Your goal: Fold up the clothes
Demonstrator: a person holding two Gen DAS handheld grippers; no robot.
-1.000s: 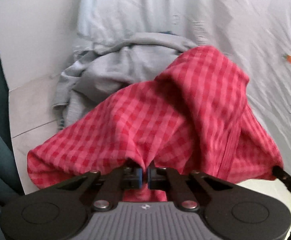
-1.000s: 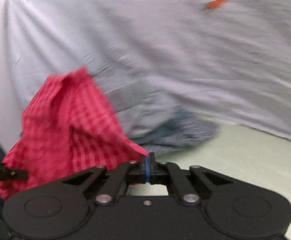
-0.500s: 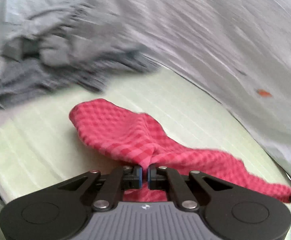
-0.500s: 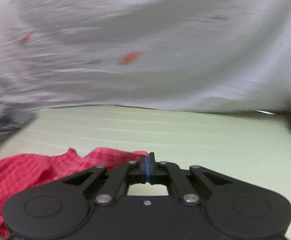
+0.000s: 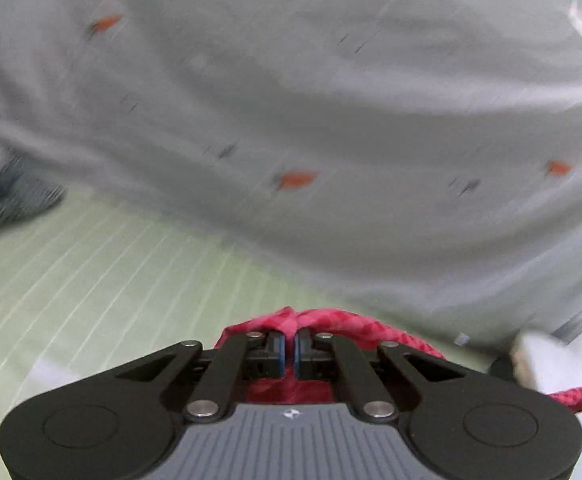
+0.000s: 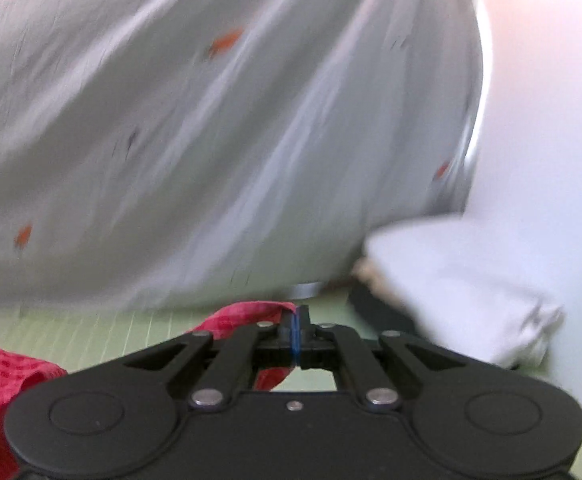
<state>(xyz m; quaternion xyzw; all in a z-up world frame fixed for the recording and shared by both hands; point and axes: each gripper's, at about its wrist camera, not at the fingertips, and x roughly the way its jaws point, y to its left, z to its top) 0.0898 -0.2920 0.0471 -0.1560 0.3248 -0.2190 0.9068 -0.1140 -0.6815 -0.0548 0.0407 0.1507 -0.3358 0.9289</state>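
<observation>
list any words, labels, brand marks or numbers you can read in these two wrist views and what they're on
No readable words or numbers in either view.
Left gripper body: one small white emblem near its front edge, a logo shape, no letters legible.
Right gripper body: no marking visible.
Red checked garment: no tag or print showing.
Pale sheet with orange flecks: only blurred specks, not text.

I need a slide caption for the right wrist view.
Right gripper shut on red checked cloth above green mat.

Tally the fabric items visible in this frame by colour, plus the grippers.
Red checked garment: 1
Grey clothes pile: 1
Pale sheet with orange marks: 1
Green striped mat: 1
Grippers: 2, left gripper, right gripper
Total: 6
</observation>
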